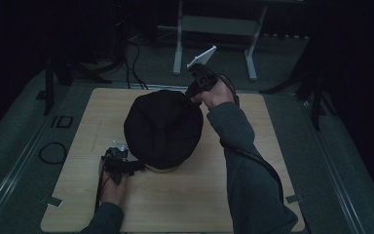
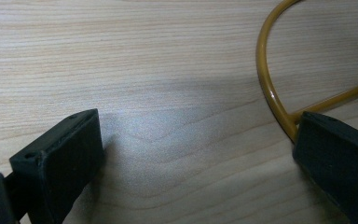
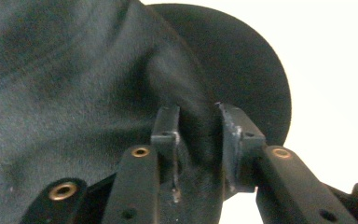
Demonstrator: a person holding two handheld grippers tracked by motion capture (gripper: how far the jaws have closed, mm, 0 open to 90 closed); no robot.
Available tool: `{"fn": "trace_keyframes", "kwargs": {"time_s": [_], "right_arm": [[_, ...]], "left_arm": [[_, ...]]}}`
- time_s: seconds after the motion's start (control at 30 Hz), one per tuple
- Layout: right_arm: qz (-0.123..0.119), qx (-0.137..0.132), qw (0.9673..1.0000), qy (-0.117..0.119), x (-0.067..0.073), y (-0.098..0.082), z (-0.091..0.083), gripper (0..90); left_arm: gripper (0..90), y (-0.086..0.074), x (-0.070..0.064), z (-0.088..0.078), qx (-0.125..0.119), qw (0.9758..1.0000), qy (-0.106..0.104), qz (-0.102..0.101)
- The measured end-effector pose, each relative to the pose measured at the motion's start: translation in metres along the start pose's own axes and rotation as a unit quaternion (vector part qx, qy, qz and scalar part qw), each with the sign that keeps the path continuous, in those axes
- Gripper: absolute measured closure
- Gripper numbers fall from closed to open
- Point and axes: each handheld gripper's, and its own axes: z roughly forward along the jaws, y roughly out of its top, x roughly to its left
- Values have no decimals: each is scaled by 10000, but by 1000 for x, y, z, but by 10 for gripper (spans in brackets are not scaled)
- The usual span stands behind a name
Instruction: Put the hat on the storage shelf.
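Note:
A black fabric hat sits in the middle of the wooden table, over a yellow wire stand whose base loop lies on the wood. My right gripper is shut on a fold of the hat's black cloth at its far right edge, and it shows in the high view beside the hat's brim. My left gripper rests low at the hat's near left side. It stands open, with bare wood between its jaws and the right jaw touching the wire.
The table's near half and both sides hold nothing but bare wood. Beyond its far edge stands a white metal frame on grey floor, with black cables and dark stand legs at left and right.

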Motion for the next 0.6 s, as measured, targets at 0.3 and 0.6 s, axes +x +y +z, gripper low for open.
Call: {"fn": "trace_keyframes", "kwargs": {"time_s": [0.3,0.6], "right_arm": [[-89,-213,9997,-37,-2,0,-4,538],[-131,-127,9997,-142,-8,-3,-1,522]], "left_arm": [[12,0,0,0,14,10000,4,22],[12,0,0,0,15,10000,4,23]]}}
